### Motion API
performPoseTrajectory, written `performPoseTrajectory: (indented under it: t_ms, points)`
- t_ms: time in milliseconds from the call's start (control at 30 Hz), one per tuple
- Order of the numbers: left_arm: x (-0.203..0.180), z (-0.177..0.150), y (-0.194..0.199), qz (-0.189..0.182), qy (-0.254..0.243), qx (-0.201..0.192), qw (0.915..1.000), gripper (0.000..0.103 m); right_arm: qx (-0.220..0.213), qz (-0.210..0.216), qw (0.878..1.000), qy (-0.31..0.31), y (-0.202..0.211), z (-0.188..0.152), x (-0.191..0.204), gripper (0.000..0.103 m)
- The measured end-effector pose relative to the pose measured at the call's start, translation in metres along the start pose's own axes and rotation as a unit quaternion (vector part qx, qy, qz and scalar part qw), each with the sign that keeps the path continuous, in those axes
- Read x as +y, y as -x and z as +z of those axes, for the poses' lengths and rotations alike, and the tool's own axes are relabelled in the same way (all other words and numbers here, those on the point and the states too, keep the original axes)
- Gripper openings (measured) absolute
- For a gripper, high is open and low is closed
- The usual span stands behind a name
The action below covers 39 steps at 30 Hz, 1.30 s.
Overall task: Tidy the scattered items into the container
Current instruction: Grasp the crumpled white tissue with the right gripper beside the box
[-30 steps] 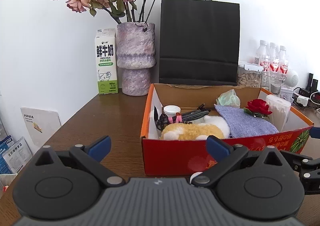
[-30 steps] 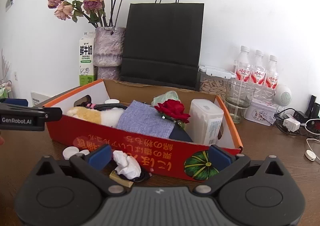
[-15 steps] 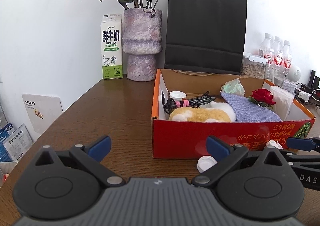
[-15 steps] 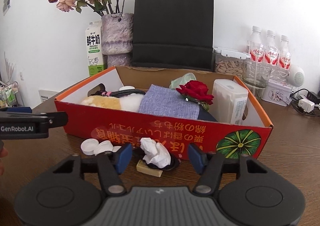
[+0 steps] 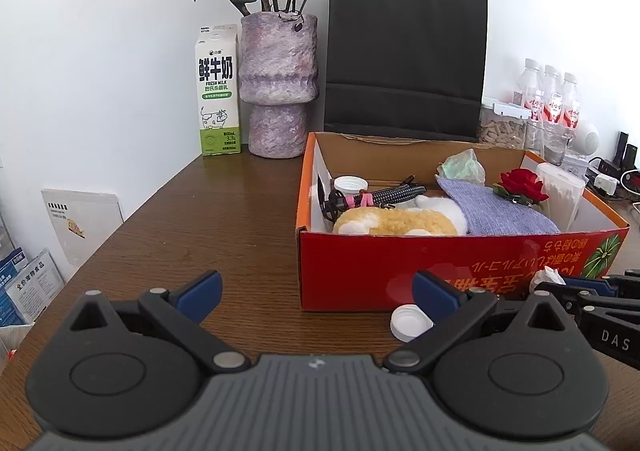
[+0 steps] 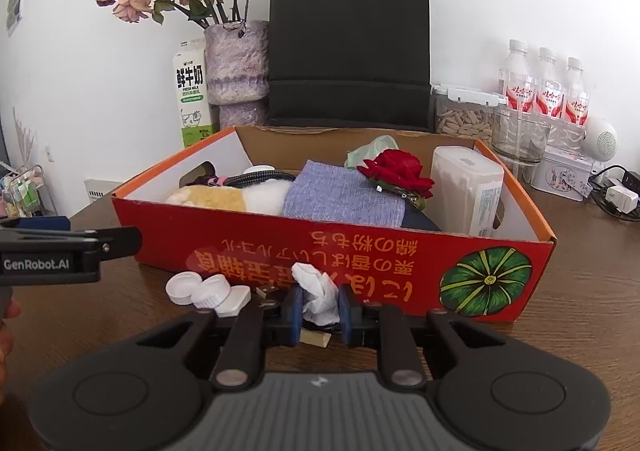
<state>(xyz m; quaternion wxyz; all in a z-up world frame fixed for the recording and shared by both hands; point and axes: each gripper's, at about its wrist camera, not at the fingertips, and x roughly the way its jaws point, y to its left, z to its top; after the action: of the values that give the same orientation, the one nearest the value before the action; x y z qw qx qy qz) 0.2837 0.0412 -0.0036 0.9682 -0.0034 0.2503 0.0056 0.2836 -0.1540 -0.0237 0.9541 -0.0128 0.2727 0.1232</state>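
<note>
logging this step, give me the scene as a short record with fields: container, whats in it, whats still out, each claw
container: red cardboard box on the wooden table, open top
inside: plush toy, braided cable, purple cloth, red rose, white tub
still out: crumpled tissue, white caps, small tan block, all in front of the box
right claw: shut on the tissue, low over the table
left claw: open, holding nothing, to the left of the box
</note>
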Motion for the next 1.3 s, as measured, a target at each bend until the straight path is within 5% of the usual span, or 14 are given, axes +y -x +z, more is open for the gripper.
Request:
performPoseTrajectory:
  t_ms: [1100,1300]
  points:
    - [-0.029,-0.018,-0.029,-0.020,-0.070,0.081,0.9940,0.103,-0.026,-0.001,1.000,-0.005,0.022,-0.001,-0.026,0.017]
    - [-0.031,-0.015,-0.037,-0.030,-0.059,0.090,0.9938,0.088,-0.022,0.000,1.000,-0.006,0.021,-0.002,-0.034,0.016]
